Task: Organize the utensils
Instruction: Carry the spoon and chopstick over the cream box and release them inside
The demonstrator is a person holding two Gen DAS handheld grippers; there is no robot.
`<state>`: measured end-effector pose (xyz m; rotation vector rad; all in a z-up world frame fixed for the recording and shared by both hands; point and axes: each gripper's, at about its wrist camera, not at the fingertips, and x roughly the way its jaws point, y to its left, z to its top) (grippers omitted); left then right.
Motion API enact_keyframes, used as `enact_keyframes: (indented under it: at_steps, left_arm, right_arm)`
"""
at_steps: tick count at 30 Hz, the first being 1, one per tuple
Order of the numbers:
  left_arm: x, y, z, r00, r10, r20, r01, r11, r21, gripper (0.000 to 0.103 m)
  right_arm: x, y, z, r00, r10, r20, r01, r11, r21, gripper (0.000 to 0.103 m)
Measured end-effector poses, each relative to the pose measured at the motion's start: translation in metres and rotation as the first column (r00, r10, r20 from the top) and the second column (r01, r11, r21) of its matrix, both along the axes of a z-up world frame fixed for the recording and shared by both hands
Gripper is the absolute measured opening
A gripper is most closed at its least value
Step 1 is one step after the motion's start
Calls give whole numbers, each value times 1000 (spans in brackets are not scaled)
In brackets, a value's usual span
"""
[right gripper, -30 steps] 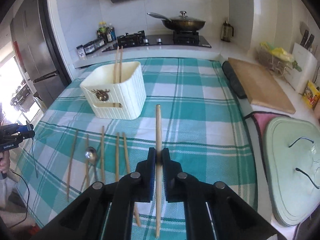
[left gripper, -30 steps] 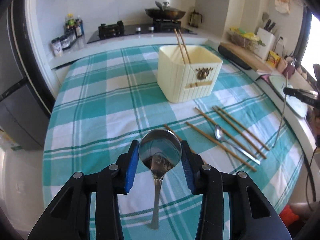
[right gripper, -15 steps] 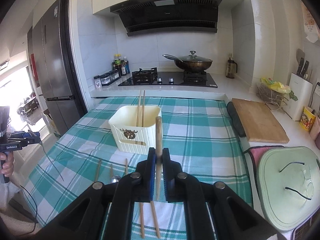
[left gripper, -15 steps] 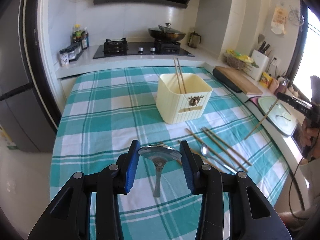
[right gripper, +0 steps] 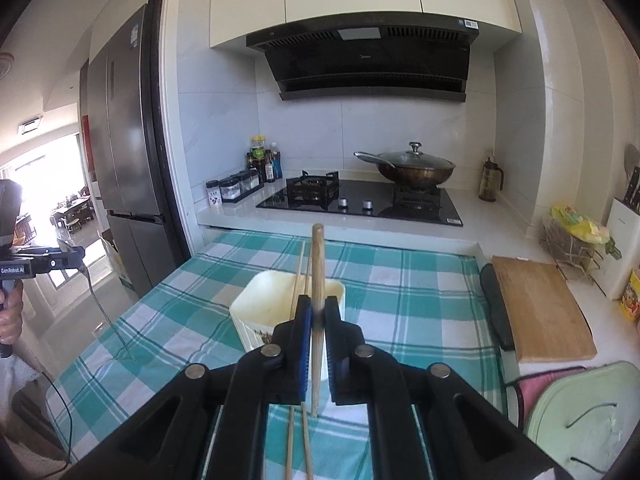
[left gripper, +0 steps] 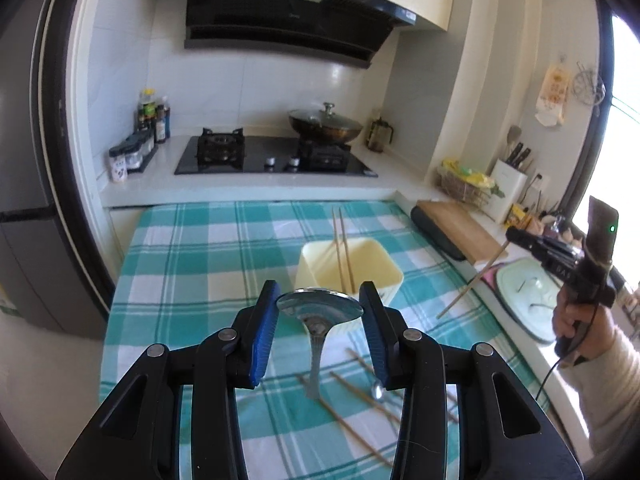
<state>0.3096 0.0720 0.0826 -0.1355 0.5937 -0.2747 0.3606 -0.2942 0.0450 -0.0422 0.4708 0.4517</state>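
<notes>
Left tongs (left gripper: pixel 319 312) hold a spoon (left gripper: pixel 319 309), right tongs (right gripper: pixel 317 322) pinch a chopstick (right gripper: pixel 317 280); next, drop both into the cream bin (left gripper: pixel 384 276)

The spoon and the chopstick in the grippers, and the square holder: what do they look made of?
Spoon: polished metal, likely steel; its bowl mirrors the room.
Chopstick: wood or bamboo; matte tan, unpainted.
Holder: probably plastic; smooth, even cream walls with thin rim.

Left hand-held gripper (left gripper: pixel 319 334): black plastic linkage arms, silver pivot screws, blue pads. Right hand-held gripper (right gripper: pixel 318 344): same build, black cable trailing from grip. Person's hand (left gripper: pixel 570 322), cream fuzzy sleeve (left gripper: pixel 612 384).
</notes>
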Motion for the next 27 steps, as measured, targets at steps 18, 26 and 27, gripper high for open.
enact_keyframes:
  at_steps: [18, 26, 27]
  left_arm:
    - [190, -61, -79, 977, 92, -194, -104, 993, -54, 41]
    - [214, -69, -119, 944, 87, -318, -95, 995, -9, 45]
    - [211, -65, -116, 946, 72, -315, -88, 995, -36, 50]
  right_arm:
    - [145, 74, -38, 990, 41, -133, -46, 998, -31, 7]
    - [187, 91, -88, 952, 0, -305, -12, 999, -37, 14]
    - [188, 92, -88, 953, -4, -304, -3, 1000, -24, 22]
